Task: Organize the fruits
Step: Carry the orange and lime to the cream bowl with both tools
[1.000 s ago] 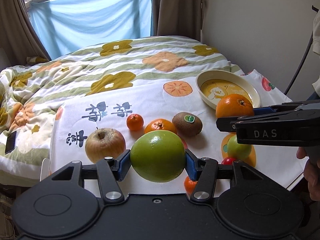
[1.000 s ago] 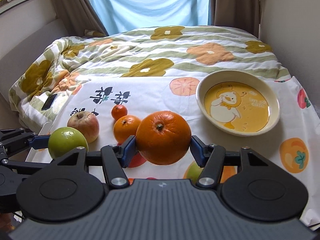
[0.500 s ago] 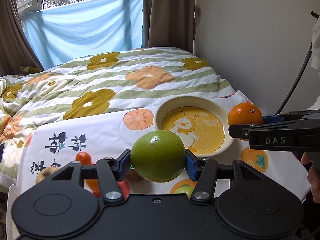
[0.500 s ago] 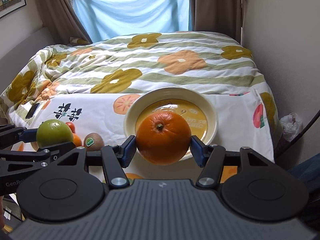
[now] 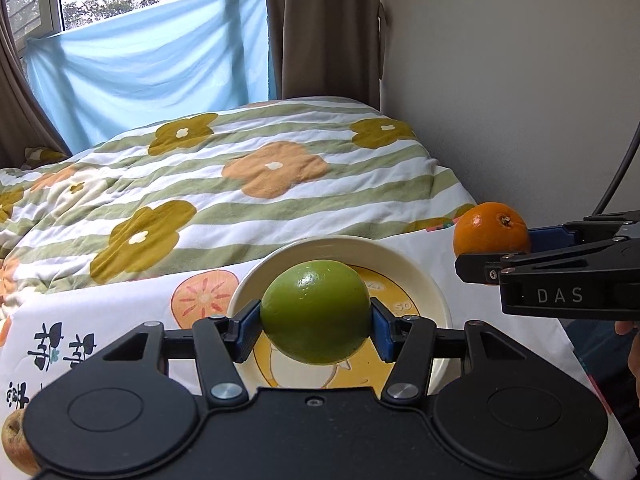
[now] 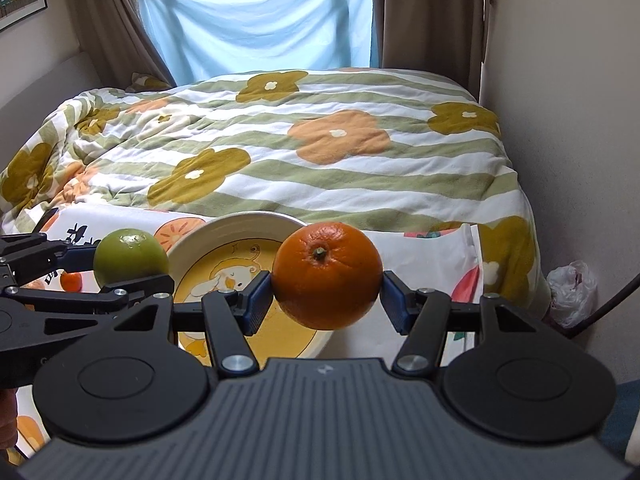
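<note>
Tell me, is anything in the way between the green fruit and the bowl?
Nothing visible. The left gripper holds the green fruit over the bowl, which looks empty inside. The orange, held in the right gripper, is off to one side.

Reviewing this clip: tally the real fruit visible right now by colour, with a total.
Green: 1, the green fruit held in the left gripper
Orange: 2, the large orange held in the right gripper, and the small orange fruit
Brownish: 1, the apple
Total: 4
</note>
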Tool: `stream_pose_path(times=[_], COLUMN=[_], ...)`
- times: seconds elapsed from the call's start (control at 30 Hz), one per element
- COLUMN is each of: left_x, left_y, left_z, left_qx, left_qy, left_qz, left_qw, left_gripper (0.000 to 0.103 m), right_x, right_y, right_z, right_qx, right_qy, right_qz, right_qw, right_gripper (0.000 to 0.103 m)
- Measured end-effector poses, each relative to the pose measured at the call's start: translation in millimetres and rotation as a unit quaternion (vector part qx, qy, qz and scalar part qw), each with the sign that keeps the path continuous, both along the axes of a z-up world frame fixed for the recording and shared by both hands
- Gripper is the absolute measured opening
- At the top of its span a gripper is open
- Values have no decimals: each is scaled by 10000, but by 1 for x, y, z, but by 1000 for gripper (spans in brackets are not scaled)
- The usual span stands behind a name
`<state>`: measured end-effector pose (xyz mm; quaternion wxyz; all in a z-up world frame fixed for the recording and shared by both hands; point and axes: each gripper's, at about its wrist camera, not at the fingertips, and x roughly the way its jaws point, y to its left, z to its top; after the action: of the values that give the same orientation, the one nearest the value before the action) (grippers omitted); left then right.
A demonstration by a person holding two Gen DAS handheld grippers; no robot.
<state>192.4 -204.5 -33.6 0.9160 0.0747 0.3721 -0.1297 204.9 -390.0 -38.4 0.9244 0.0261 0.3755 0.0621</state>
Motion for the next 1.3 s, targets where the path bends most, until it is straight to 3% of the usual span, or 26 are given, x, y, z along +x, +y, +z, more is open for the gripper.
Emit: stream_pose_path(times=[0.4, 0.77, 0.83, 0.9, 1.3], left_x=[71, 93, 91, 85, 57], left_y=[-19, -29, -29, -26, 0], left_z=[-54, -77, -76, -68, -51], left_qx=[488, 798, 852, 859, 675], left_qy=[258, 605, 581, 385, 479], left_qz=[-99, -459, -507, -511, -406], left_qw=[9984, 9939, 9934, 9942, 9957], left_gripper=[59, 60, 72, 94, 96], right_x=[57, 73, 74, 74, 74], right_y=[1, 2, 0, -3, 13], right_z=[-45, -55, -55, -54, -58], right_qx=[218, 296, 308, 318, 197], right_qy=[347, 570, 593, 608, 672], right_qz=[140, 74, 35, 3, 409], right_qw=[9991, 9979, 9978, 9976, 9967], right_gripper=[73, 73, 73, 73, 73])
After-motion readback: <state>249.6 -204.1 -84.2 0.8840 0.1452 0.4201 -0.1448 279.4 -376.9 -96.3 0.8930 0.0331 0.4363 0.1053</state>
